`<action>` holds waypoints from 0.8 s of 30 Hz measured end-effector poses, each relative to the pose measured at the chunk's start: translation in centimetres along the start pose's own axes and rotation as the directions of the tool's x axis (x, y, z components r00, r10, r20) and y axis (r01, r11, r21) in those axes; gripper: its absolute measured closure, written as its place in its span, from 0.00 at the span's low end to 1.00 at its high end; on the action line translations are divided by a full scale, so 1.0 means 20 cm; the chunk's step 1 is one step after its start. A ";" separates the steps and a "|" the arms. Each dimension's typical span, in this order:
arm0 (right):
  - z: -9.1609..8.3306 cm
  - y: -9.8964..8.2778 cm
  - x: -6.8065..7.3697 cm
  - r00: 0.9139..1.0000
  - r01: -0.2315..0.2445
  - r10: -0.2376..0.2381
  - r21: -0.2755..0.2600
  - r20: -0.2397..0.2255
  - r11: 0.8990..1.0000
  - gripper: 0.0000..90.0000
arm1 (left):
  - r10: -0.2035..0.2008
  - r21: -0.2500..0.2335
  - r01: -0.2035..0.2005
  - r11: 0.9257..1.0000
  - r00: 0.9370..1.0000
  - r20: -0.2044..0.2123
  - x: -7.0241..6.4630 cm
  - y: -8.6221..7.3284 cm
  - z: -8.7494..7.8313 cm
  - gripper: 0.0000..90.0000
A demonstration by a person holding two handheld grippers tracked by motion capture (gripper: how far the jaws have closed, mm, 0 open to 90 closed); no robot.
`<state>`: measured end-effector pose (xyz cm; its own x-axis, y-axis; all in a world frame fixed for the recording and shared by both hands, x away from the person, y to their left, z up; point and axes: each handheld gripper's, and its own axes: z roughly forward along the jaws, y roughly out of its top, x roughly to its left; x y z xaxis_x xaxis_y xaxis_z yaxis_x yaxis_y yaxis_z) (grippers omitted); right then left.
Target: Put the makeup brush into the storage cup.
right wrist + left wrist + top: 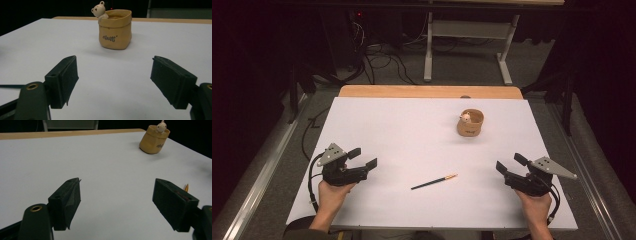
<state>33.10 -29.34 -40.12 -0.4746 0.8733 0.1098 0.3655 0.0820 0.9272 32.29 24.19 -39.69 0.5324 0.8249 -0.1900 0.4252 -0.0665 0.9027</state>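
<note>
A tan bag-shaped pot [471, 125] with a small white bear [465, 118] on its rim stands upright at the back right of the white table [402, 130]. A dark pencil [433, 182] with a golden tip lies near the front middle. My left gripper [363, 158] rests at the front left, open, nothing between its jaws. My right gripper [510, 163] rests at the front right, open and empty too. The left gripper view has the pot [153, 142] far off at the upper right and the pencil's tip [186, 187] behind the right jaw. The right gripper view faces the pot [115, 31] straight ahead.
A wooden strip [427, 91] runs along the table's far edge. Beyond it are a white desk frame [467, 30] and cables [382, 60] on the grey floor. Dark surroundings flank both sides.
</note>
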 end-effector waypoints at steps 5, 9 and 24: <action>0.00 0.00 0.00 1.000 0.004 -0.004 0.003 0.004 1.000 0.27 | 0.000 0.000 0.000 1.000 1.000 0.001 0.00 0.00 0.00 0.25; 0.00 0.00 0.00 1.000 -0.001 0.001 0.003 0.001 1.000 0.27 | -0.011 -0.007 0.011 1.000 1.000 0.004 0.00 0.00 -0.01 0.25; 0.00 0.01 0.00 1.000 -0.003 0.003 0.001 -0.004 1.000 0.29 | -0.017 0.014 0.017 1.000 1.000 0.010 -0.01 0.00 0.01 0.25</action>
<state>33.21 -29.35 -40.00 -0.4771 0.8714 0.1140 0.3677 0.0801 0.9265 32.19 23.88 -39.74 0.5326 0.8201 -0.2093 0.4442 -0.0604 0.8939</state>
